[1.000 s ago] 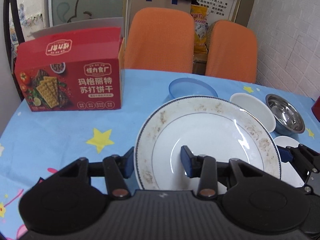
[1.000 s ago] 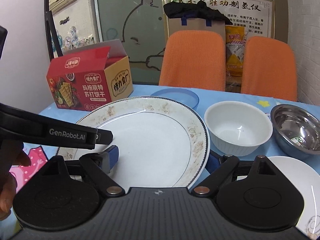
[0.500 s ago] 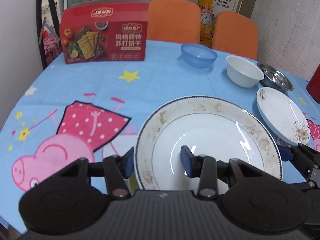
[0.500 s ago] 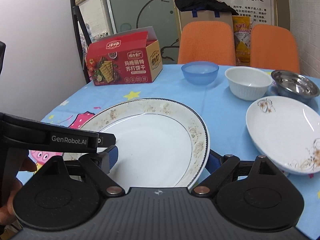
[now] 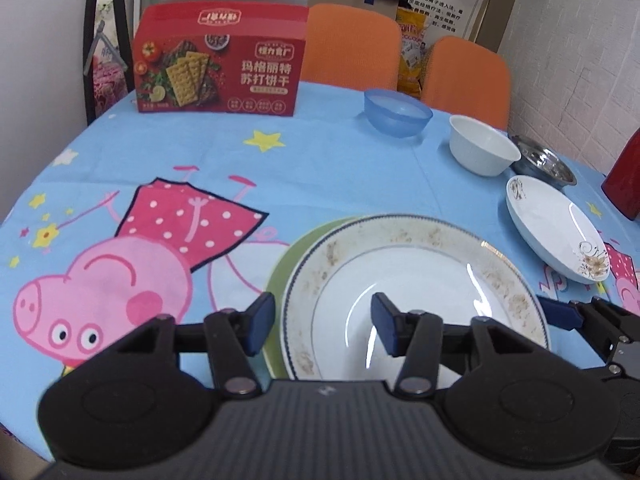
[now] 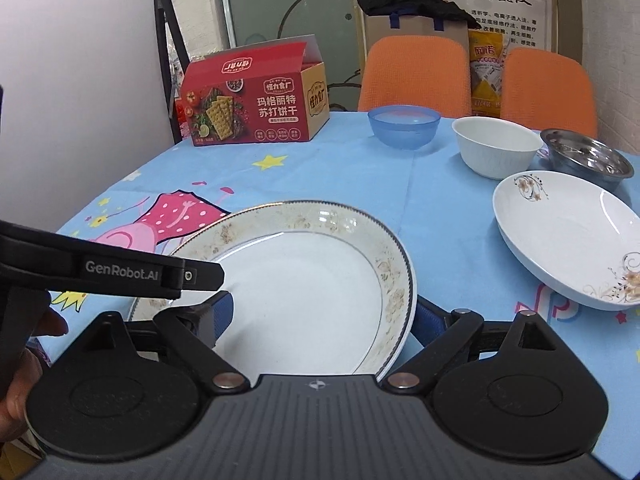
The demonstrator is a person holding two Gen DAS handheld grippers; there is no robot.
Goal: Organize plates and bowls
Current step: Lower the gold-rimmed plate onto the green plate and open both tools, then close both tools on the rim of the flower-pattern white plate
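- The left tongs (image 5: 322,326) are opening; the gilt-rimmed plate's (image 5: 412,300) left rim is straddled by the pads, no longer pinched.
- That plate is seen resting on a green plate (image 5: 280,276) on the desk (image 5: 320,176).
- The right tongs (image 6: 320,320) are clenched on the plate's right rim.
- "GenRobot.AI" is printed on the left tongs' arm.

1. Left tongs (image 5: 318,328) — jaws opening, blue pads spread on either side of the near rim, both clear of it.
2. Right tongs (image 6: 324,320) — blue pads straddle the opposite edge; contact unclear.
3. A hand (image 6: 18,364) grips the left tool's handle.
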